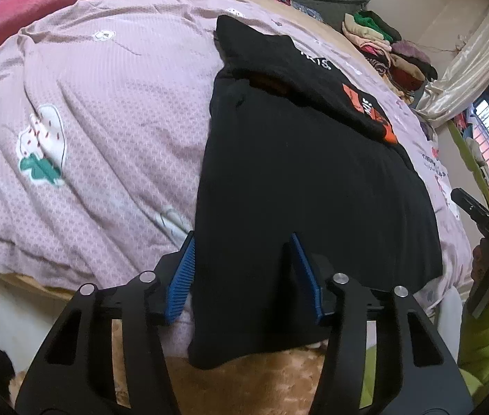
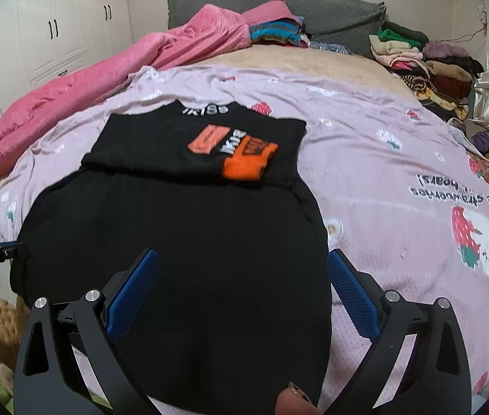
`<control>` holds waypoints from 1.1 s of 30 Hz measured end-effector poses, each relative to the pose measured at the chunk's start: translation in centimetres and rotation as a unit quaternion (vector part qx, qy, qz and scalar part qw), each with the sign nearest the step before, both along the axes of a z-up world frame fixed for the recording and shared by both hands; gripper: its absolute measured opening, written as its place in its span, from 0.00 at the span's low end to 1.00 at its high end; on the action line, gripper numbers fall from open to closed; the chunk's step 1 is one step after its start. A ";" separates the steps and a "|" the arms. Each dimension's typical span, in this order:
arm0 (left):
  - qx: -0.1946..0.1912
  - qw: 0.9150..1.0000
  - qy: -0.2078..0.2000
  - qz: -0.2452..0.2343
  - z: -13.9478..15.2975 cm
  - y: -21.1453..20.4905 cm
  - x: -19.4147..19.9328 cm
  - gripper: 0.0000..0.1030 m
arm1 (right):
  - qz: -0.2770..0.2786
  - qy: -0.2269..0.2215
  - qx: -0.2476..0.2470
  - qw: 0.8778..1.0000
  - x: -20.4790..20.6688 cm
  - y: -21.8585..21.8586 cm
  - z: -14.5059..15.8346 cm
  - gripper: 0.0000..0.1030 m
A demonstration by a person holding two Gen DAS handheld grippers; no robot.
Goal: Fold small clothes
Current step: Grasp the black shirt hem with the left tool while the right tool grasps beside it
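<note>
A black garment with an orange and white print lies partly folded on the lilac bedspread; its printed upper part is folded back over the body. It shows in the right wrist view too. My left gripper is open, its blue pads straddling the garment's near left corner at the bed edge. My right gripper is open and wide, its pads over the garment's near right edge. The right gripper also shows at the right of the left wrist view.
A pink quilt is bunched at the far left of the bed. Stacks of folded clothes sit at the far right by the grey headboard. White wardrobes stand left. A tan fluffy blanket hangs below the bed edge.
</note>
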State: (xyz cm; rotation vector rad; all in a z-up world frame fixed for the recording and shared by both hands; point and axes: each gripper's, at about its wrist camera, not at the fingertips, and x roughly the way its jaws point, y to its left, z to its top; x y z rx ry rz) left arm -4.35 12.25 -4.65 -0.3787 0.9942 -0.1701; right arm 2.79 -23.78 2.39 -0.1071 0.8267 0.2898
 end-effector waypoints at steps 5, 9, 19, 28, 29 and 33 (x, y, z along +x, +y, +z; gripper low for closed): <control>-0.008 1.000 0.006 -0.008 -0.5 -0.1 -0.8 0.36 | 0.004 0.022 -0.007 1.000 -1.0 -0.8 -1.1 0.94; -0.016 1.000 0.011 -0.011 -1.0 -0.4 -1.5 0.34 | 0.003 0.045 -0.007 0.999 -1.7 -1.5 -2.1 0.94; -0.018 1.000 0.017 -0.016 -1.8 -0.8 -2.4 0.34 | 0.011 0.099 -0.010 0.995 -3.7 -4.2 -3.7 0.93; -0.021 1.000 0.019 -0.011 -2.2 -0.6 -2.7 0.35 | 0.016 0.165 0.031 0.986 -4.5 -6.4 -5.4 0.78; -0.021 1.000 0.019 -0.011 -2.3 -0.6 -2.7 0.36 | 0.015 0.170 0.037 0.985 -4.4 -6.6 -5.6 0.71; -0.021 0.999 0.023 -0.010 -2.4 -0.6 -2.6 0.37 | 0.023 0.191 0.045 0.980 -4.7 -6.7 -6.6 0.58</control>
